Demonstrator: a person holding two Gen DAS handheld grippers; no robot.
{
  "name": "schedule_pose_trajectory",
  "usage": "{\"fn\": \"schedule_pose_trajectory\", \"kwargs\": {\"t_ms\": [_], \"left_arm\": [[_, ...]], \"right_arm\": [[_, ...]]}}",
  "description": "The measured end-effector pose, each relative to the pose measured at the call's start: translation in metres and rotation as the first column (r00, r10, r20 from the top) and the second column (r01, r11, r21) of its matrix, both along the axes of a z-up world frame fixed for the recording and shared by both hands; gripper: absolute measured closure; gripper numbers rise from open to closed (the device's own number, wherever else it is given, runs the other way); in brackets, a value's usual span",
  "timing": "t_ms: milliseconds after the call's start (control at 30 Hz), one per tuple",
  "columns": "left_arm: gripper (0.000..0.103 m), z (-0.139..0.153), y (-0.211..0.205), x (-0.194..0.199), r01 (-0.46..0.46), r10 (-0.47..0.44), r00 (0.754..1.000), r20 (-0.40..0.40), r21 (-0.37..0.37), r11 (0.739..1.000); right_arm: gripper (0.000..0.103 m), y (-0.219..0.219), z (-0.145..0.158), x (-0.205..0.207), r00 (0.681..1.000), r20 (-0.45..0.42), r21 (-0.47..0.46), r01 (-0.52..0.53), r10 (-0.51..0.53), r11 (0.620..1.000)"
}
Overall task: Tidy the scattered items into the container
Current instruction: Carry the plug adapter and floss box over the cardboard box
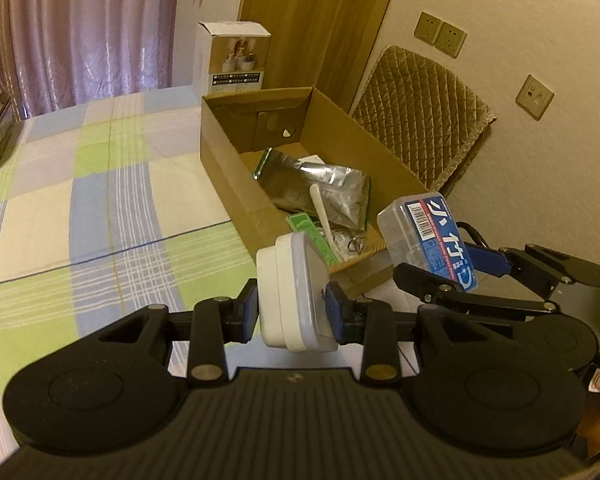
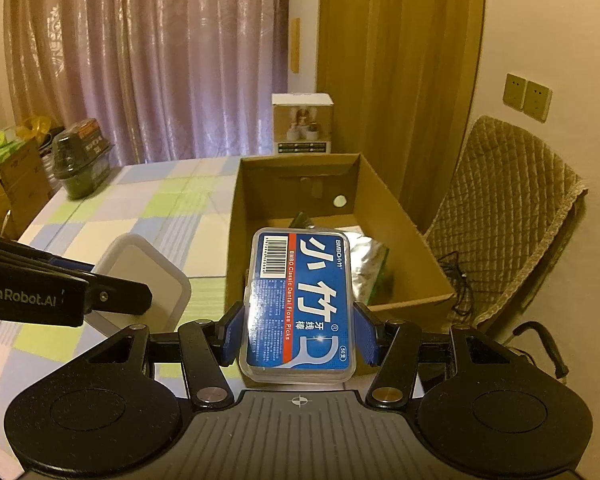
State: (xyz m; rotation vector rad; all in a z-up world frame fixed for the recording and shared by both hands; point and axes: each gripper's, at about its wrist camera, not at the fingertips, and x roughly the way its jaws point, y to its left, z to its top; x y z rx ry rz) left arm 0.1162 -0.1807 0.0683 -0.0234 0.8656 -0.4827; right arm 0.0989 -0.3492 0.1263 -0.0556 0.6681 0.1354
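Observation:
My left gripper point(image 1: 292, 312) is shut on a white square case with a grey lid point(image 1: 294, 294), held above the checked tablecloth just short of the open cardboard box point(image 1: 224, 168). My right gripper point(image 2: 300, 334) is shut on a clear dental floss pick box with a blue label point(image 2: 302, 304), raised in front of the cardboard box point(image 2: 236, 240). From the left wrist view the floss box point(image 1: 428, 236) and right gripper point(image 1: 452, 276) hang over the box's near right corner. Inside lie a silver foil pouch point(image 1: 320, 184), a white stick point(image 1: 322, 212) and a green packet point(image 1: 314, 236).
A white product carton point(image 1: 232, 56) stands behind the box. A quilted chair point(image 1: 424, 120) sits to its right by the wall. A dark lidded jar point(image 2: 80, 160) rests at the table's far left edge, with cartons point(image 2: 8, 184) beyond it. Curtains hang behind.

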Motion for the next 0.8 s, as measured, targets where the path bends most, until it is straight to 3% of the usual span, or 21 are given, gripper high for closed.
{"fn": "schedule_pose_trajectory", "kwargs": {"t_ms": [800], "left_arm": [[0.074,0.003,-0.055,0.056,0.076,-0.076,0.997,0.018,-0.011,0.997]], "right_arm": [[0.045,-0.039,0.005,0.06,0.999,0.025,-0.039,0.042,-0.041,0.998]]}}
